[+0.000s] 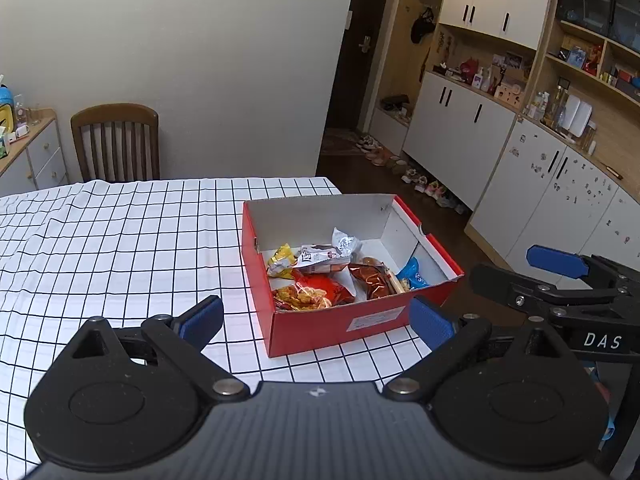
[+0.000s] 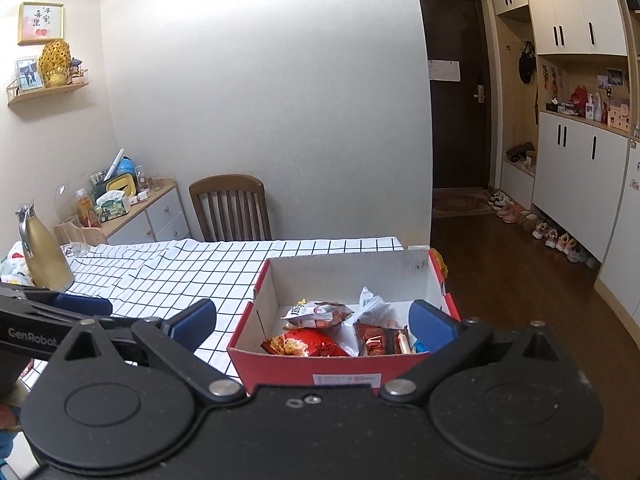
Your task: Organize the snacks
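Note:
A red cardboard box (image 1: 340, 324) with a white inside stands near the right edge of the checked tablecloth (image 1: 120, 240). It holds several snack packets: a red bag (image 1: 316, 290), a dark red packet (image 1: 370, 280), a silver packet (image 1: 320, 258), a yellow one (image 1: 282, 260) and a blue one (image 1: 414, 274). My left gripper (image 1: 316, 322) is open and empty, hovering in front of the box. My right gripper (image 2: 314, 322) is open and empty, above the box's near wall (image 2: 344, 376). The red bag (image 2: 312, 344) lies between its fingers. The right gripper also shows at the right of the left wrist view (image 1: 556, 276).
A wooden chair (image 1: 116, 142) stands at the table's far side. A gold jug (image 2: 40, 248) sits at the table's left, by a low drawer unit (image 2: 148, 212) with clutter. White cabinets (image 1: 460, 128) and shoes line the dark floor to the right of the table.

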The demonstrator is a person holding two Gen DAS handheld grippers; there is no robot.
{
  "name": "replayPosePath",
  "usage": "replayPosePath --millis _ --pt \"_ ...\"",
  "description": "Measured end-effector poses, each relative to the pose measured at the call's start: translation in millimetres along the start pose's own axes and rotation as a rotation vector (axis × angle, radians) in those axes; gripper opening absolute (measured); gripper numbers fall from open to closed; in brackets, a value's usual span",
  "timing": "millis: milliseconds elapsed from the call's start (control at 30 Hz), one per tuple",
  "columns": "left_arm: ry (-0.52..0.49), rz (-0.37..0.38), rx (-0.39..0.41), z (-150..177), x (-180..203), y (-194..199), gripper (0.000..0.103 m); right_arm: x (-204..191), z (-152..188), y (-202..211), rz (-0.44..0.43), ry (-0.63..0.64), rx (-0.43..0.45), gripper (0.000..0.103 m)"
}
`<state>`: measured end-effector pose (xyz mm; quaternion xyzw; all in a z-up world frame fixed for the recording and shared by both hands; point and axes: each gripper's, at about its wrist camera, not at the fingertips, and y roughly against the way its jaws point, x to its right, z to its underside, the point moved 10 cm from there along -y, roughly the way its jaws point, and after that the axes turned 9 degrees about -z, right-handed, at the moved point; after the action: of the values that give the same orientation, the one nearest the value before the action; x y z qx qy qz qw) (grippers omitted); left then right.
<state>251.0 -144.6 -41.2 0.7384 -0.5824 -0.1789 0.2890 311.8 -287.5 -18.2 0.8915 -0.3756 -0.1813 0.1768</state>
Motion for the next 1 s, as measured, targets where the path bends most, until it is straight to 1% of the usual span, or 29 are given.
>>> replayPosePath --millis 433,600,1000 --pt "-0.009 0.008 0.019 -3.4 1.7 4.7 0.100 -1.7 -0.9 2.1 0.001 -0.005 0.001 0.103" --pt "-0.003 0.021 0.007 -2.6 0.9 2.7 0.100 0.0 -0.5 1.5 0.000 -0.014 -0.001 0.103" --pt "-0.004 0.021 0.015 -5.6 2.5 2.7 0.100 -0.9 0.1 -1.7 -0.001 -0.007 -0.015 0.103"
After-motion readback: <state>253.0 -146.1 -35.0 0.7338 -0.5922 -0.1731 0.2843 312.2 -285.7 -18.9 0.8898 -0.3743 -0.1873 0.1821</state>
